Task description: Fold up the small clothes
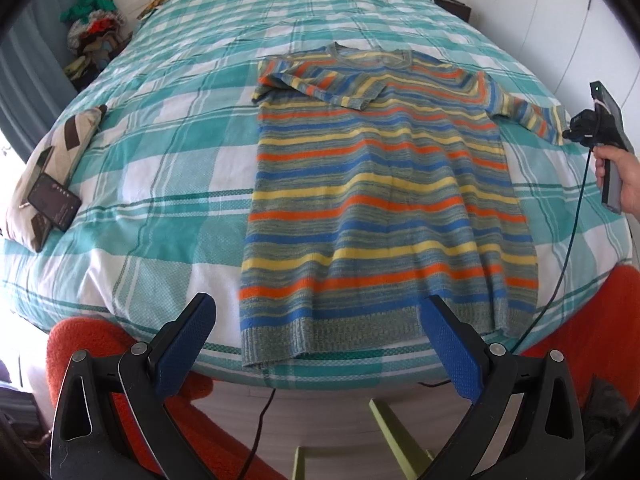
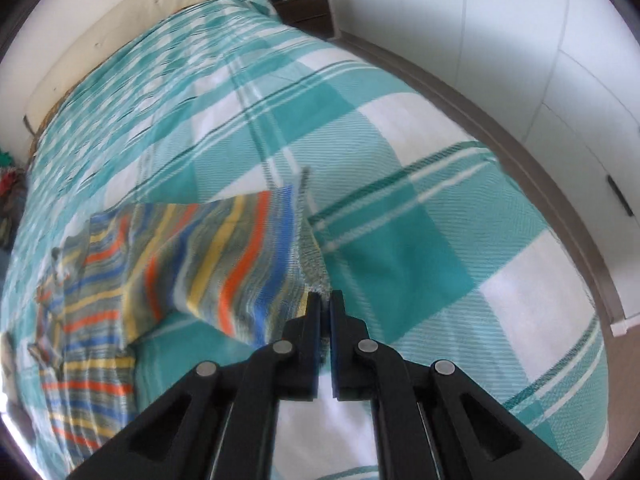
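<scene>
A sweater (image 1: 372, 184) striped in orange, blue, yellow and grey lies flat on the teal-and-white checked bedspread (image 1: 168, 152), hem toward me. One sleeve is folded across its chest (image 1: 320, 88). The other sleeve (image 1: 528, 114) stretches out to the right. My right gripper (image 1: 570, 135), held by a hand, is at that sleeve's cuff. In the right wrist view it (image 2: 326, 296) is shut on the grey ribbed cuff (image 2: 312, 256), and the striped sleeve (image 2: 224, 264) is raised a little off the bedspread. My left gripper (image 1: 318, 304) hangs open above the hem, its blue pads (image 1: 188, 340) touching nothing.
A patterned cushion (image 1: 68, 136) carrying dark devices (image 1: 54, 200) lies at the bed's left edge. A heap of clothes (image 1: 96, 28) sits at the back left and a dark nightstand (image 1: 452, 6) at the back right. An orange rug (image 1: 80, 340), green stool legs (image 1: 392, 432) and a cable (image 1: 572, 220) are near the bed's foot. White wardrobe doors (image 2: 560, 80) line the right.
</scene>
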A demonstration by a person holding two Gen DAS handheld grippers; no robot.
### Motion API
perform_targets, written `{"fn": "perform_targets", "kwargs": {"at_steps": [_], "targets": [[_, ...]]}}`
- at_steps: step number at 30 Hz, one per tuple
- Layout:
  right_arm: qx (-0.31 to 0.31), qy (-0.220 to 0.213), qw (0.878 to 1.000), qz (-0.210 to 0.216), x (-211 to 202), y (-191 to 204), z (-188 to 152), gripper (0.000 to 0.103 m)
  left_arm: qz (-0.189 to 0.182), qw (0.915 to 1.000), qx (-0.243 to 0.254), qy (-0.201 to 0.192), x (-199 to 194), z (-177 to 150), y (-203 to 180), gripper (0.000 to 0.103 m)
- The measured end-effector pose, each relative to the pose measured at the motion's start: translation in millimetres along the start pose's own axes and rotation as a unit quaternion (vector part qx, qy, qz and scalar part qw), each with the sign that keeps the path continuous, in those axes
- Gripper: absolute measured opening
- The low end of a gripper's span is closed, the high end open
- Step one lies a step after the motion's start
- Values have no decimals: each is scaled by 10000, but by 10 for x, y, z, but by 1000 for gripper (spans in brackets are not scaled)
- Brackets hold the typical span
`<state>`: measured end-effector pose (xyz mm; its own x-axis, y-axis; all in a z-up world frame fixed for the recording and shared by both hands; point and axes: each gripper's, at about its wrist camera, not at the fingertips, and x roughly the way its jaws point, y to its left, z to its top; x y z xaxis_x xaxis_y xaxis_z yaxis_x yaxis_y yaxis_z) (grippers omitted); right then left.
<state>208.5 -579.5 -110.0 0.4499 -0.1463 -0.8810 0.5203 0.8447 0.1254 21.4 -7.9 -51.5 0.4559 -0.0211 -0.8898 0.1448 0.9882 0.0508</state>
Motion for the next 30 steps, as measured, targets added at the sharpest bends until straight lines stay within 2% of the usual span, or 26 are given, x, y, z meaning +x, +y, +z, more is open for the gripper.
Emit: {"fn": "perform_targets", "kwargs": {"at_steps": [5,8,12,16,18,20,21,22,23,24,26,28,30], "targets": [[266,34,9994,-216,42,-287,-25,3,21,10000,40,63,23,-7,-40,102],[203,78,9998,-24,24,-362,-28,3,30,9999,75,61,27,-8,-67,102],[235,-9,9992,-317,-65,-458,-12,3,25,9999,100,47,20,-2,-86,102],[-25,107,9981,-602,29,-438,-41,3,-7,9999,129,100,55,3,-116,102],[-116,311,9978,-569,120,-409,-80,3,-53,9998,158,117,66,0,-112,102],[-256,307,9975,-590,80,-383,-116,4,-66,9998,111,138,75,-9,-41,102],[-304,229,9968,-698,1,-386,-141,14,-59,9999,4,143,88,-12,46,102],[-345,162,9960,-810,-91,-404,-170,40,-59,9998,-143,149,113,-19,151,102],[-402,52,9960,-795,-216,-421,-225,56,-52,9994,-311,168,154,-31,273,102],[-524,-78,9963,-683,-375,-423,-310,69,-27,9985,-507,207,216,-47,417,102],[-837,25,9962,-251,-644,-362,-561,68,-1,9952,-916,340,389,-94,693,102],[-901,530,9912,815,-849,-256,-962,66,-222,9906,-1211,593,611,-138,886,102],[-833,1330,9668,2019,-943,-59,-1480,61,-504,9862,-1355,806,799,-170,929,101]]}}
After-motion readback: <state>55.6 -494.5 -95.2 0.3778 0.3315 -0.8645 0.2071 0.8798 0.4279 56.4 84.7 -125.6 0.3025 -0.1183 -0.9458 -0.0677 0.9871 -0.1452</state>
